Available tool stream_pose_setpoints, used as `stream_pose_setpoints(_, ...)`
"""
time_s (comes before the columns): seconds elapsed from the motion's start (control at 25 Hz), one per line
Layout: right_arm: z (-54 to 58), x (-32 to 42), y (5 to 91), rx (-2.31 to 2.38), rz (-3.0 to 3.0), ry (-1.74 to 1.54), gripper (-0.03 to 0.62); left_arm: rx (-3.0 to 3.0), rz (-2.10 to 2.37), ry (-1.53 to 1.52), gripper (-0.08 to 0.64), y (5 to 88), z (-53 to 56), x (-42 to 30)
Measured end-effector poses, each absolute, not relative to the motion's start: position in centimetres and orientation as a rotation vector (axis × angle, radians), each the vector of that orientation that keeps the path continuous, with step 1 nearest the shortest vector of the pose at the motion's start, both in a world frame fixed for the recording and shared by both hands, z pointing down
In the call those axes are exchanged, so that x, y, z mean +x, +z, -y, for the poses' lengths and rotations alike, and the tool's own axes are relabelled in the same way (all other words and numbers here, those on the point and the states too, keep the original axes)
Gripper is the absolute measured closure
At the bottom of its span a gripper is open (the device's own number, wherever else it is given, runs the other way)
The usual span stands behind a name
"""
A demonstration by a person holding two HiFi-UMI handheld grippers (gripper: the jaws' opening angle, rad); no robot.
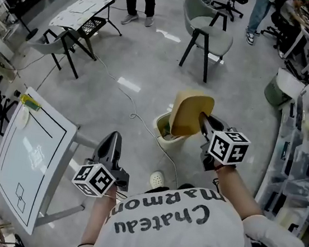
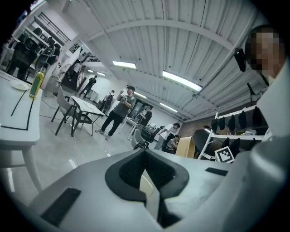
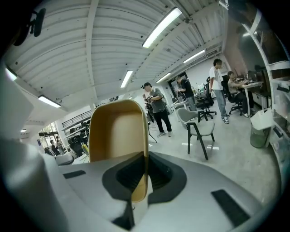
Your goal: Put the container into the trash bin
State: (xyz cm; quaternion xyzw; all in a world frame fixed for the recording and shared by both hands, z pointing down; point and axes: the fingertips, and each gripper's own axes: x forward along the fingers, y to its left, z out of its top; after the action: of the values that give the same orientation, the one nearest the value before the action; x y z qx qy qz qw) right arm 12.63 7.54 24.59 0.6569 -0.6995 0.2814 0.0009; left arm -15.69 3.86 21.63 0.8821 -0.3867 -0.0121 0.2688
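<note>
Broadly, the floor [image 1: 145, 62] carries the target. The trash bin [image 1: 170, 142] stands on it just ahead of the person, well apart from the white worktop [image 1: 32, 155] at the left.

The container [image 1: 191, 113], a tan open tray, hangs over the bin's far right part and hides that side of the rim in the head view. Its long axis runs up and away from the fingers that pinch its near edge. The right gripper view shows it upright, hollow face toward the camera.

The right gripper [image 1: 206, 126] has its 2 fingers clamped on that thin wall. It is clearly the nearer hand.

The left gripper [image 1: 112, 143] hangs lower left of the bin, fingers together on nothing.

Judging by the overlap, the bin's mouth lies below and slightly left of the grip, so the drop looks to need a small shift that way.
</note>
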Motion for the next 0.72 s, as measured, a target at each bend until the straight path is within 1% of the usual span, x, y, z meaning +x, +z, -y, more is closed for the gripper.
stream_pose_setpoints(0.32, -3.6, 11.9, 23.7, 2.137, 2.163, 0.853, 0.560, 2.422, 0.981, -0.034, 0.538, 20.7, 1.9, -16.1)
stream_pose_setpoints(0.72, -0.4, 11.7, 23.0, 2.212, 2.146, 0.822, 0.560, 2.496, 0.910, -0.030, 0.538, 19.6, 5.8, -15.8)
